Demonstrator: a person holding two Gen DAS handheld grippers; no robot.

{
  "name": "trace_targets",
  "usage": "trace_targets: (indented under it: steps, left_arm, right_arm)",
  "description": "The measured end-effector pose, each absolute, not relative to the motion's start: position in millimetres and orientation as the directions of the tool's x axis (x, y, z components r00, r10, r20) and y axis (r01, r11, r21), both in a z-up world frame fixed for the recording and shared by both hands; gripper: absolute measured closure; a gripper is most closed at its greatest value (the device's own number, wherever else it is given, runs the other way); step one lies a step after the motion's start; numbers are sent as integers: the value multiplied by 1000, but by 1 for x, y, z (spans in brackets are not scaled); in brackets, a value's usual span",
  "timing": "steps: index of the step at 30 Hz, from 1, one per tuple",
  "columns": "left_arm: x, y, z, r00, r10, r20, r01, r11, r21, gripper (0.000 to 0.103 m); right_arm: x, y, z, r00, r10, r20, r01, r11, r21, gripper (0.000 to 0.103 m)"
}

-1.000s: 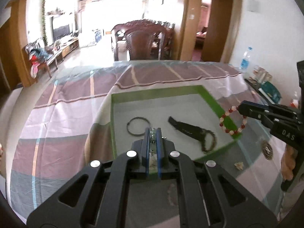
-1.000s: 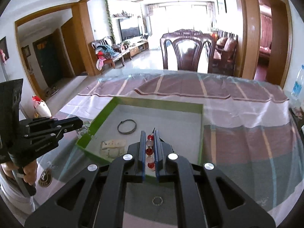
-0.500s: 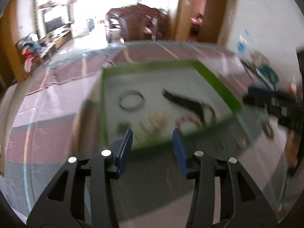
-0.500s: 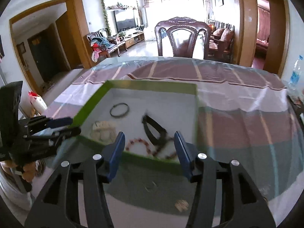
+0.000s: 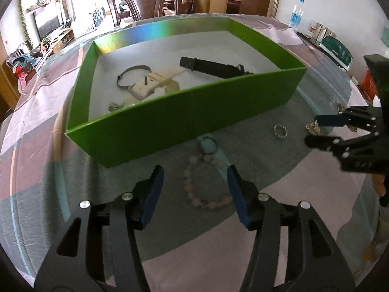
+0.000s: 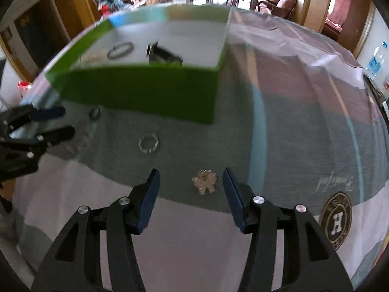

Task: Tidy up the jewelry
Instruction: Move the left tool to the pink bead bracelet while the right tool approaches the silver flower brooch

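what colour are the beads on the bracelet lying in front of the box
Pale pink beads on the bracelet; clearest in the left wrist view.

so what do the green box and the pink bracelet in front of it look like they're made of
Green box: looks like cardboard, with thin flat walls, a crisp folded corner and a white inside; its far wall has a rainbow sheen. Pink bracelet: pale round beads, seemingly stone or glass; which one is unclear.

left gripper (image 5: 194,180) black frame | blue fingers (image 5: 150,194) | silver screws | right gripper (image 6: 190,185) same build
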State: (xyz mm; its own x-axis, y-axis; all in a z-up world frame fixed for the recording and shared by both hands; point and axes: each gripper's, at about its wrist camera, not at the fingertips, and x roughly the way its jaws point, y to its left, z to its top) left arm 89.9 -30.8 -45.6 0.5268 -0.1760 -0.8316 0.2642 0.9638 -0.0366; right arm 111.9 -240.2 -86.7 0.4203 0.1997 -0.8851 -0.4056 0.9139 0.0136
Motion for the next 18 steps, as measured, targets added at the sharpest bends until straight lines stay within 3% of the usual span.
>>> trace_targets:
  steps: [2,7,12,18]
  left_arm:
    - [88,-32,-49,521,-181,-834,273,961,-38,48]
    - [89,-34,-56,509,-183,-841,284,958,-36,50]
    - [91,-31,-60,500,-177,-848,267,963,-43,70]
    - [92,-29,-62,516,-164,-841,254,967,-32,70]
  right_arm:
    - [108,-230,-86,428,203,-881,-435,900,-4,61]
    - [102,-202,-84,403,259,-878,-519,854,14,62]
    - [101,-195,-89,431,268,-862,-526,851,2,61]
    - [105,-203,-89,455,265,-850,-493,870,7,61]
